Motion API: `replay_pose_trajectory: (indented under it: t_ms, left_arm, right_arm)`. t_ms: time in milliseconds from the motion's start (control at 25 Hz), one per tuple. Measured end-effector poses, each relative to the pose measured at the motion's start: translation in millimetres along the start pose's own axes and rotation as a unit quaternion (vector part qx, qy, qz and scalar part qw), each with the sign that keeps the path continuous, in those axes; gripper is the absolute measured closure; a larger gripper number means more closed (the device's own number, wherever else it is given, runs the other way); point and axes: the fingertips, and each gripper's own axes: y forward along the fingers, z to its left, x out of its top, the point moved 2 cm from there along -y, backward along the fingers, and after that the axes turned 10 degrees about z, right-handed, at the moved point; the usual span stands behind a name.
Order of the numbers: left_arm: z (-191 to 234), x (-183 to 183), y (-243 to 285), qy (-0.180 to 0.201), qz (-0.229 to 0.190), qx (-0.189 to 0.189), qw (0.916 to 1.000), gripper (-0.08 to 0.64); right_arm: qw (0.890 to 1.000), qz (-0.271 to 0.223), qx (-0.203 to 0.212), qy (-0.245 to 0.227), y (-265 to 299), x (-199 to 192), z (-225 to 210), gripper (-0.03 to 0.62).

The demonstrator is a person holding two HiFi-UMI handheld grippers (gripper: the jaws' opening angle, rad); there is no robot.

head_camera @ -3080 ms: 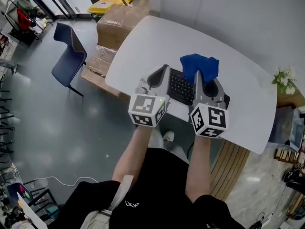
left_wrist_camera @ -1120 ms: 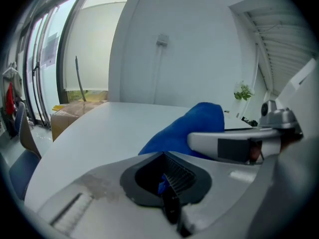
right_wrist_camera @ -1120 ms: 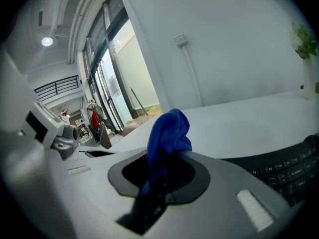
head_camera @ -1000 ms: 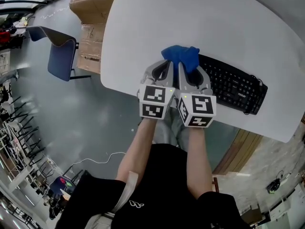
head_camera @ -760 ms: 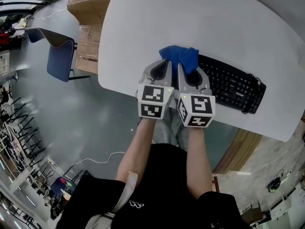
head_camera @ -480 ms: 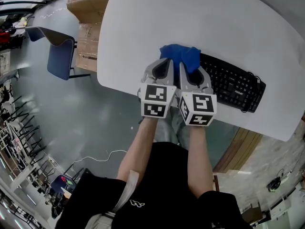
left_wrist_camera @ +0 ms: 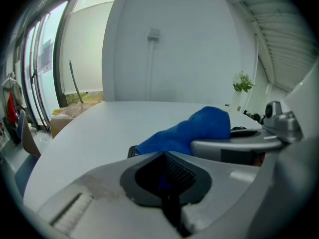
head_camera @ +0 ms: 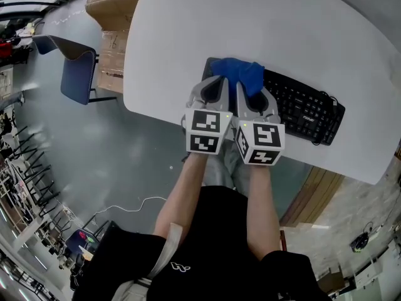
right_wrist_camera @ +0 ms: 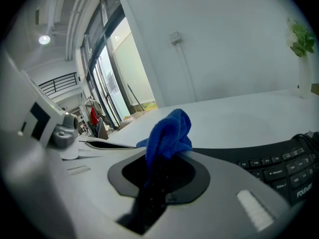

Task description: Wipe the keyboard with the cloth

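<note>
Cloth [head_camera: 241, 74] rightward in level right gripper [head_camera: 252, 99]

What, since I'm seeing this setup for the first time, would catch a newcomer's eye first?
The bright blue cloth stands out most, bunched on the left end of the black keyboard on the white table. The right gripper pinches it between shut jaws. The left gripper sits close beside the right at the table's near edge, its jaws together.

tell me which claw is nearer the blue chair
Left. The left claw sits on the side toward the blue chair; the right claw, gripping the cloth, is beside it, farther off.
</note>
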Motion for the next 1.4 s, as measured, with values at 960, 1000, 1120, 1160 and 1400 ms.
replay_pose_trajectory:
  t_ms: [960, 1000, 1120, 1160, 1400]
  left_arm:
    - [-54, 6, 14, 0.024, 0.001, -0.021, 0.9995, 0.563]
    - [-56, 6, 14, 0.025, 0.001, -0.024, 0.9994, 0.563]
    - [-63, 6, 16, 0.029, 0.002, -0.028, 0.9992, 0.563]
    - [-65, 7, 16, 0.031, 0.003, -0.029, 0.9991, 0.563]
    - [-78, 8, 19, 0.038, 0.006, -0.035, 0.9986, 0.563]
  right_arm:
    - [1.0, 0.003, -0.028, 0.008, -31, -10, -44, 0.517]
    - [1.0, 0.004, -0.029, 0.008, -32, -11, -46, 0.517]
    - [0.999, 0.005, -0.034, 0.01, -35, -12, -52, 0.517]
    - [0.999, 0.005, -0.035, 0.011, -37, -11, -53, 0.517]
    - [0.999, 0.005, -0.042, 0.014, -45, -14, -63, 0.517]
